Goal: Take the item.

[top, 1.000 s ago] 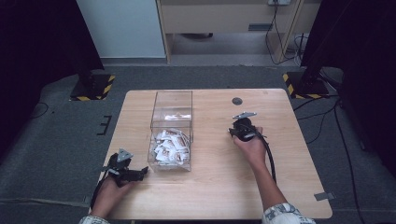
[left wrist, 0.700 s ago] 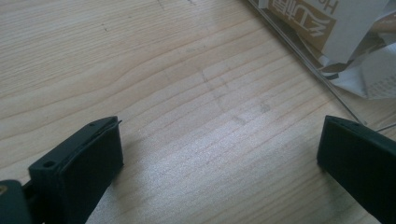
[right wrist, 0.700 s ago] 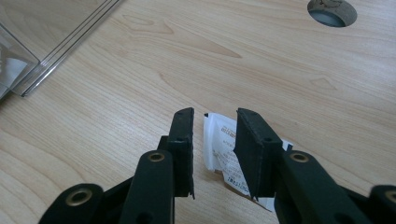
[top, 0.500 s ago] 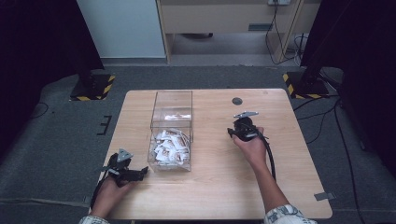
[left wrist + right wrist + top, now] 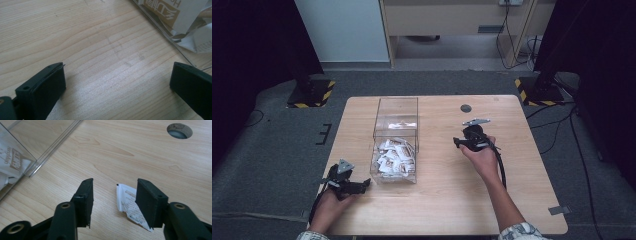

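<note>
A clear plastic box (image 5: 396, 111) stands on the wooden table (image 5: 437, 200) left of centre, with several white and brown packets (image 5: 394, 157) heaped in its near half. My right gripper (image 5: 464, 141) rests on the table to the right of the box. In the right gripper view it (image 5: 115, 182) is open, and a single white packet (image 5: 126, 200) lies flat on the wood between the jaws, partly under the right one. My left gripper (image 5: 362, 185) sits at the near left corner of the box. It (image 5: 118, 67) stands wide open over bare wood, with packets (image 5: 175, 15) behind the box wall at the upper right.
A round cable hole (image 5: 466, 107) lies in the table beyond my right gripper and appears again as a hole (image 5: 179, 130) in the right gripper view. The box's clear wall (image 5: 17, 157) is at that view's left. Bare wood spreads across the table's near and right parts.
</note>
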